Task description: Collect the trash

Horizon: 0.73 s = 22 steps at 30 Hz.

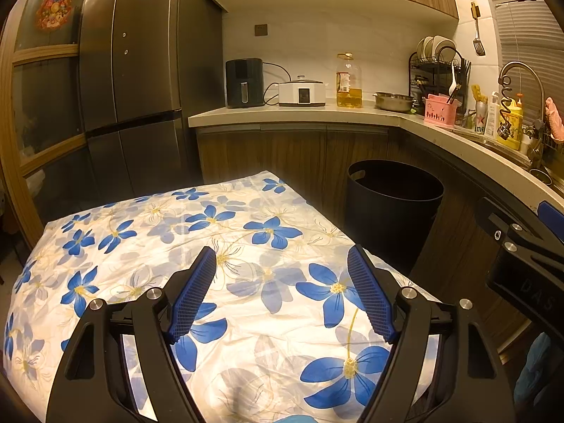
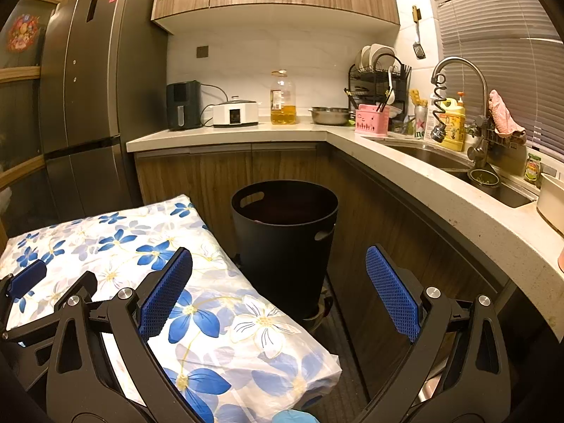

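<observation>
A black round trash bin (image 1: pixel 391 208) (image 2: pixel 282 239) stands on the floor between the table's right edge and the counter cabinets; its inside is dark. The table wears a white cloth with blue flowers (image 1: pixel 158 246) (image 2: pixel 105 232), and no loose trash shows on it. My left gripper (image 1: pixel 282 252) hovers open over the cloth with nothing between its blue pads (image 1: pixel 194 292). My right gripper (image 2: pixel 280 252) is open wide, pointing at the bin, also with nothing in it. Each gripper shows at the edge of the other's view, the right gripper (image 1: pixel 528 246) and the left gripper (image 2: pixel 28 282).
An L-shaped counter (image 2: pixel 405 169) holds an air fryer (image 2: pixel 183 105), a white cooker (image 2: pixel 236 112), an oil bottle (image 2: pixel 282 98), a steel bowl (image 2: pixel 329 114), a dish rack (image 2: pixel 380 81) and a sink with a tap (image 2: pixel 458 70). A tall dark fridge (image 1: pixel 134 70) stands left.
</observation>
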### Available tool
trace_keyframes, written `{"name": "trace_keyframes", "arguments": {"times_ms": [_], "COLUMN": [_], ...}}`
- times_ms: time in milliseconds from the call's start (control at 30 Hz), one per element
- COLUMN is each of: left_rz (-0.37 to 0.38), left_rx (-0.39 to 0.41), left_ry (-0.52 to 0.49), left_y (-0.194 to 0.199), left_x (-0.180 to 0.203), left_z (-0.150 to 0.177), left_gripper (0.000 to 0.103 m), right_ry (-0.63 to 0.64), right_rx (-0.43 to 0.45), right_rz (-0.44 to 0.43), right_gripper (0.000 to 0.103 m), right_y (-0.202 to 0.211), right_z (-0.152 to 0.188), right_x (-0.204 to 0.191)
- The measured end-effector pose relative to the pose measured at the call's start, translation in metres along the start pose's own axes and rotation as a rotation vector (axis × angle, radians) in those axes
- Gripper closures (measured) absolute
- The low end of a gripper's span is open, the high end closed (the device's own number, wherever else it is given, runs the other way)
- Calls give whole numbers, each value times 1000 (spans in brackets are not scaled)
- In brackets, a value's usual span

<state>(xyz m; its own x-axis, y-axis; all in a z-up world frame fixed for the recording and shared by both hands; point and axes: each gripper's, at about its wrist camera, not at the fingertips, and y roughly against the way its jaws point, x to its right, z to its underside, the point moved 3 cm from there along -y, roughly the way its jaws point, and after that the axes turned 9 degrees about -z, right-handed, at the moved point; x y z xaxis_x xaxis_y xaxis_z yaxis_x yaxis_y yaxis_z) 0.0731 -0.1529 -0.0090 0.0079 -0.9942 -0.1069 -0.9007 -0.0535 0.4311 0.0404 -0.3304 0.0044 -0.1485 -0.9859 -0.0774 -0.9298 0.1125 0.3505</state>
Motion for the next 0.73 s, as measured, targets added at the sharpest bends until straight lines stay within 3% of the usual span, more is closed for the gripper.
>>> {"name": "trace_keyframes", "arguments": {"times_ms": [333,533,733], "left_rz": [-12,-23,-25], "left_rx": [8,9,2], "left_ry": [-10,-10,25], "left_y": [1,2,2], "left_x": [0,-1,-10], "left_z": [1,1,-2], "left_gripper": [27,16,16], "right_ry": [1,-2,-8], "right_rx": [1,2,4], "right_rz": [0,0,0], "right_gripper": [5,5,5], "right_y": [0,1,2], "right_z": [0,0,-2], "right_x": [0,0,-2]}}
